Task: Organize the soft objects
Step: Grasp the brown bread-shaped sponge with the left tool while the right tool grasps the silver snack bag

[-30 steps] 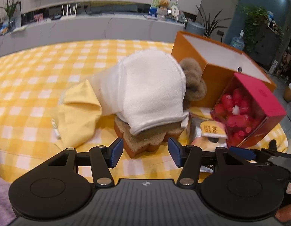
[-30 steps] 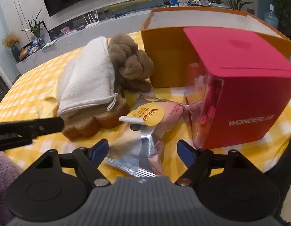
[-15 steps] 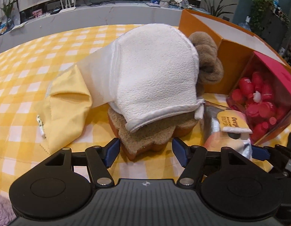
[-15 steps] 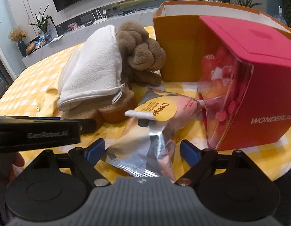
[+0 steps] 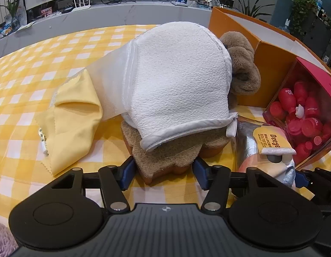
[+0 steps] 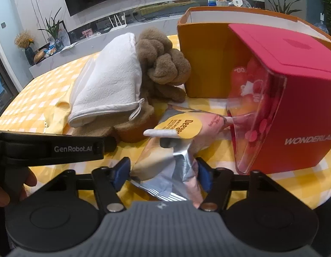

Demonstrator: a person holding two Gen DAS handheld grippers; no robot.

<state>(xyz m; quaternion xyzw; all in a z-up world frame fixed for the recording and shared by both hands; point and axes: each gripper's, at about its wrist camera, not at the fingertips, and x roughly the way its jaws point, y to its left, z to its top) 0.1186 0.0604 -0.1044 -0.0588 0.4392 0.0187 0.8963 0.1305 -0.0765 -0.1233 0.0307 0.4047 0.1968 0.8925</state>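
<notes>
A brown toast-shaped sponge (image 5: 165, 158) lies on the yellow checked table, under a white towel mitt (image 5: 178, 81). A yellow cloth (image 5: 73, 124) lies to its left and a brown plush (image 5: 242, 68) behind it. My left gripper (image 5: 163, 174) is open, its blue pads on either side of the sponge's near corner. My right gripper (image 6: 163, 176) is open around the near end of a silver and pink pouch (image 6: 176, 150). The sponge (image 6: 131, 128), mitt (image 6: 109, 85) and plush (image 6: 165, 64) also show in the right wrist view.
An open orange box (image 6: 204, 64) stands behind the pile. A red box with a clear front (image 6: 283, 98), holding red capsules (image 5: 300, 115), lies on its side at the right. The left gripper's body (image 6: 54, 147) crosses the right view's left side.
Both grippers moved forward. The left pads now flank the sponge's corner. The right jaws narrowed and now bracket the pouch's near end.
</notes>
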